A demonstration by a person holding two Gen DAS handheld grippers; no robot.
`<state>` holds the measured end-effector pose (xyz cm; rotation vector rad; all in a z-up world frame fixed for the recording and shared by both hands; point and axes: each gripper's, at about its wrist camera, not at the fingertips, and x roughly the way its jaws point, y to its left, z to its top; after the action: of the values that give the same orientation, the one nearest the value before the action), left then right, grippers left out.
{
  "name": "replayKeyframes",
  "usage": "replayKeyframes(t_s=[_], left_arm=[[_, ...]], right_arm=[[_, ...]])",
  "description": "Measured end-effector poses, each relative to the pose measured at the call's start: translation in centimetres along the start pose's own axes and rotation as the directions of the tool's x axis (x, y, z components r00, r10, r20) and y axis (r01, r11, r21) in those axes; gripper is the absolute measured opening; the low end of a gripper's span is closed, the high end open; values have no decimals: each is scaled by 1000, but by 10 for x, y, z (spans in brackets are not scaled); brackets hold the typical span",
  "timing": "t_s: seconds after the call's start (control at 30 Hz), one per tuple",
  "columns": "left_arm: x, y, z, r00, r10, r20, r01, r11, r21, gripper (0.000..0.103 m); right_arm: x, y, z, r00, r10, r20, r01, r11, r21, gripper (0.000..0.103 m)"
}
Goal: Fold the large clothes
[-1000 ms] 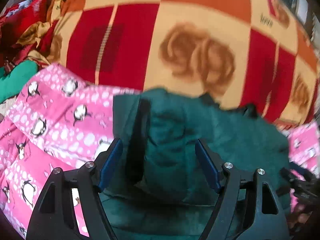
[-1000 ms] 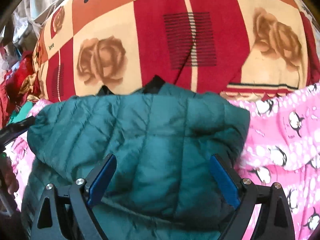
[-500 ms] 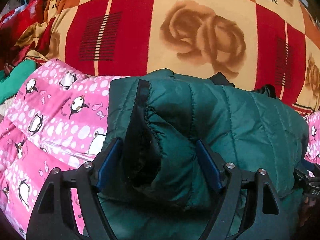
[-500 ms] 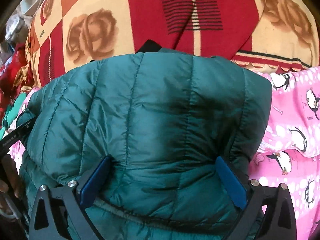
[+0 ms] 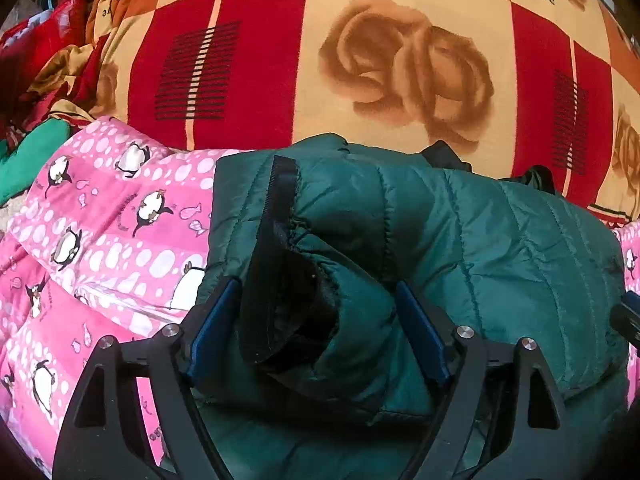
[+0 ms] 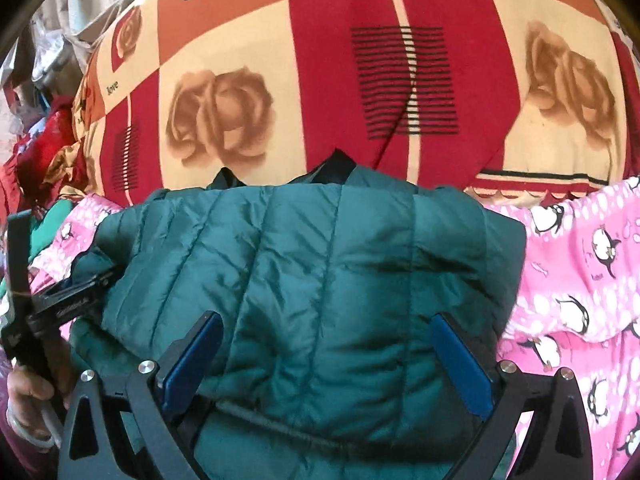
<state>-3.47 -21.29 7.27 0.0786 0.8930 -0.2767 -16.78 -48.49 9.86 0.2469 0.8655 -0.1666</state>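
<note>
A teal quilted puffer jacket (image 5: 500, 248) lies folded on a pink penguin blanket (image 5: 100, 240). In the left wrist view my left gripper (image 5: 316, 286) straddles the jacket's left end, where a sleeve cuff with dark lining (image 5: 288, 320) bulges between the blue pads. Its jaws are opening and the fold sits loosely between them. In the right wrist view my right gripper (image 6: 326, 317) stands wide open over the jacket (image 6: 320, 264), its pads (image 6: 460, 364) apart from the fabric's sides. The left gripper's black frame (image 6: 60, 300) and a hand (image 6: 28, 392) show at the left edge.
A red, orange and cream blanket with roses (image 5: 400, 60) covers the surface behind the jacket. Crumpled red and green clothes (image 5: 36, 92) are heaped at the far left. The pink penguin blanket (image 6: 580, 280) spreads out on both sides of the jacket.
The right jaws have spread wider and that gripper has drawn back from the jacket. The left jaws have widened a little around the cuff fold; the jacket has settled flat.
</note>
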Motion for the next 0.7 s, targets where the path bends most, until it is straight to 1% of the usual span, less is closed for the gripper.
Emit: replayKeyframes(t_s=[0.13, 0.27, 0.37, 0.4, 0.47, 0.5, 0.57, 0.6, 0.7], left_arm=[[6, -3, -2, 1000, 1, 2, -1, 1000, 8, 86], [6, -2, 0, 1000, -12, -8, 12, 1000, 4, 87], [-4, 7, 2, 997, -73, -22, 73, 997, -19, 87], [-10, 11, 3, 996, -91, -25, 90, 995, -36, 87], [-23, 18, 2, 993, -111, -24, 110, 992, -62, 87], [-29, 20, 1, 994, -111, -24, 109, 992, -66, 87], [-41, 25, -2, 994, -107, -25, 105, 992, -69, 87], [-48, 27, -5, 994, -110, -26, 108, 992, -69, 87], [-67, 34, -15, 992, -125, -22, 123, 990, -72, 87]], right_arm=[[33, -10, -1, 999, -26, -48, 28, 999, 34, 102], [47, -13, 1, 998, -45, -49, 47, 998, 43, 102], [32, -10, 2, 998, -57, -37, 59, 997, 40, 102], [21, -8, 0, 998, -55, -19, 56, 998, 34, 102], [3, -8, -5, 999, -46, 5, 46, 999, 29, 102], [-2, -8, -7, 999, -39, 8, 39, 999, 31, 102], [-17, -10, -13, 1000, 14, 13, -15, 999, 50, 102], [-24, -12, -16, 998, 59, 14, -60, 996, 71, 102], [-41, -18, -27, 993, 118, 6, -117, 984, 135, 102]])
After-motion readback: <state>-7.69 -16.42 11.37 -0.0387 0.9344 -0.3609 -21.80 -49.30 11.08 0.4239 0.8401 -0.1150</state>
